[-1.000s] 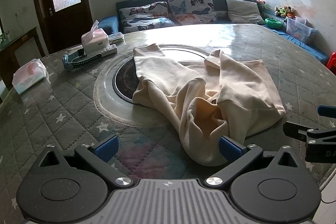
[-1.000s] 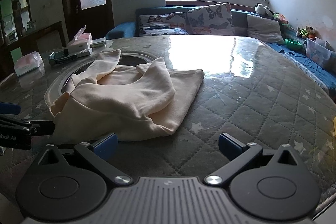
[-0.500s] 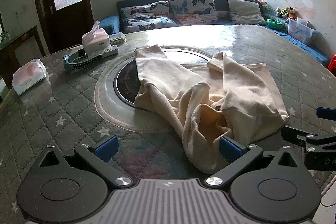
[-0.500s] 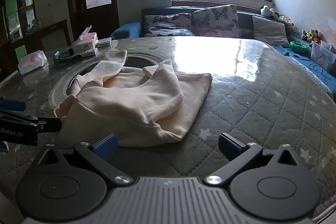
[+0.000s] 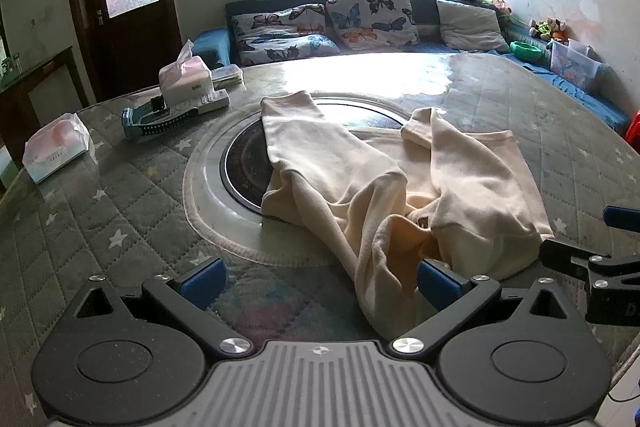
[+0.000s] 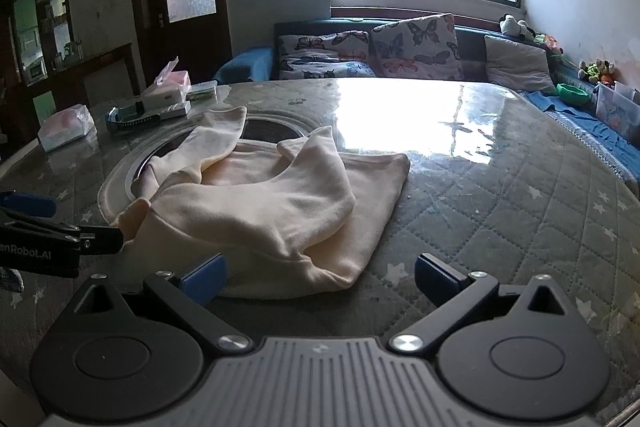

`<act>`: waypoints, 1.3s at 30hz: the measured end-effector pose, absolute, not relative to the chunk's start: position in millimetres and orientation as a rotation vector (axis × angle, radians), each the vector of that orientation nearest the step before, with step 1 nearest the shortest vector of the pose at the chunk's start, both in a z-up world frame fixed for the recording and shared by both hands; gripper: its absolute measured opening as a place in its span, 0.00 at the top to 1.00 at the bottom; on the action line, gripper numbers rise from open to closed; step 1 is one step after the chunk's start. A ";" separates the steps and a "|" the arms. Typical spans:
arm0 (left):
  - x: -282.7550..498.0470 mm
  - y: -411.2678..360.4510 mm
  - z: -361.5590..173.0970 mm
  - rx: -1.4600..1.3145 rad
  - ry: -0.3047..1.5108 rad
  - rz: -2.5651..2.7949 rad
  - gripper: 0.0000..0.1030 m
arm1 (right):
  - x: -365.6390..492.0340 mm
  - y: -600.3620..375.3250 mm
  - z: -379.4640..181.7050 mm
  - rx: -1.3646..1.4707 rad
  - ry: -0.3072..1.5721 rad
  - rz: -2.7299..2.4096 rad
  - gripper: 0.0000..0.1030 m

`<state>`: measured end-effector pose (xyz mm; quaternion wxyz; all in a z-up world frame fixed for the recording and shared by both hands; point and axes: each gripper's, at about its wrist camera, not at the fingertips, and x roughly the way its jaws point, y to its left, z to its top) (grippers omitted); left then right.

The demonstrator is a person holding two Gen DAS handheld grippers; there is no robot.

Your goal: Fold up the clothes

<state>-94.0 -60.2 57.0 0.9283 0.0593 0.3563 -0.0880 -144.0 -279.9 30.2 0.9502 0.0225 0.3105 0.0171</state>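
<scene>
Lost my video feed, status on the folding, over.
Left hand-held gripper open, right hand-held gripper open, both empty. Cream sweatshirt rumpled on table, sleeves crossed over body. Nothing blocking.

Tissue box point(image 5: 185, 77); butterfly cushions point(image 5: 370, 15)

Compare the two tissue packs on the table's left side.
The tissue box stands upright with a tissue sticking out of its top; the soft tissue pack lies flat with none showing. The box sits farther back beside a power strip; the soft pack lies alone nearer the table's edge. Both are pink and white.
</scene>
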 end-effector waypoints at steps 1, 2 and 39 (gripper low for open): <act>-93.4 -60.0 57.9 0.120 0.729 -0.181 0.00 | -143.5 -279.8 31.1 0.048 0.631 0.038 0.03; -92.9 -59.9 58.8 0.119 0.728 -0.183 0.00 | -142.9 -279.7 32.0 0.050 0.630 0.041 0.04; 2.1 -106.9 72.4 0.180 0.695 -0.292 0.17 | -18.3 -301.5 28.2 0.093 0.693 0.082 0.40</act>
